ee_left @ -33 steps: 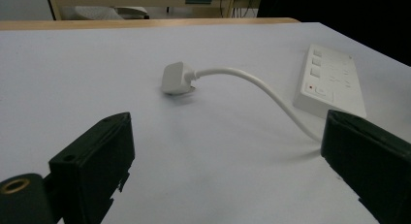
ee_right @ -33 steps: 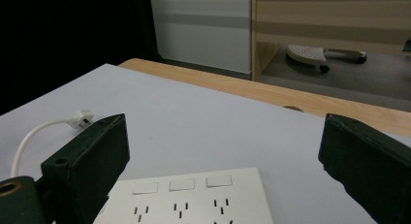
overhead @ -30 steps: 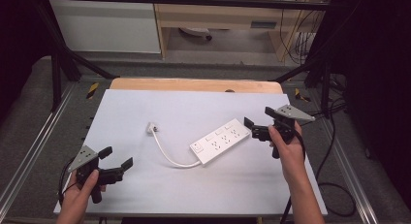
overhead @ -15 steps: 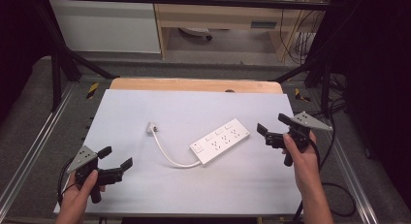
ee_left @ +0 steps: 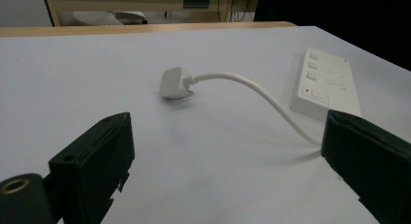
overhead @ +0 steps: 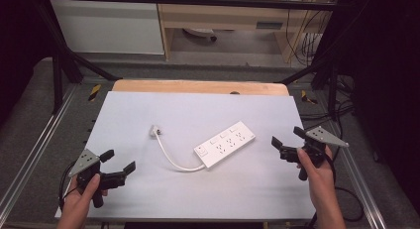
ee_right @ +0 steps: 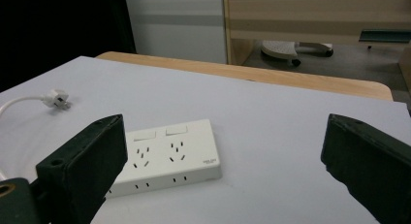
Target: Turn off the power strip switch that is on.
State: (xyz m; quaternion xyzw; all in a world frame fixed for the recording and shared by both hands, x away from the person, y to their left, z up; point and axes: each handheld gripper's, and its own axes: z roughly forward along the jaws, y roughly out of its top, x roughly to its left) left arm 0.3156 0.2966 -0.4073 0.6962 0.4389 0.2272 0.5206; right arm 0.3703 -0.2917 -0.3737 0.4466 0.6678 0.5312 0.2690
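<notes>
A white power strip (overhead: 225, 143) lies at an angle in the middle of the pale table (overhead: 198, 110). Its white cord (overhead: 171, 158) curves left to a white plug (overhead: 155, 130) resting on the surface. The left gripper (overhead: 119, 160) is held low at the front left corner, open and empty, pointing toward the plug (ee_left: 173, 83) and strip (ee_left: 325, 83). At the right edge, the right gripper (overhead: 287, 136) is open and empty, a short way right of the strip (ee_right: 167, 155); the plug (ee_right: 56, 99) lies farther off.
A wooden board edge (overhead: 198, 86) runs along the table's far side. Metal rails (overhead: 34, 149) flank the table. Behind stand a white cabinet (overhead: 109, 21) and a wooden shelf unit (overhead: 237, 16). Dark cables (overhead: 341, 115) hang at the right.
The right gripper has drawn back to the right and toward the front, away from the power strip. The left gripper has stayed put.
</notes>
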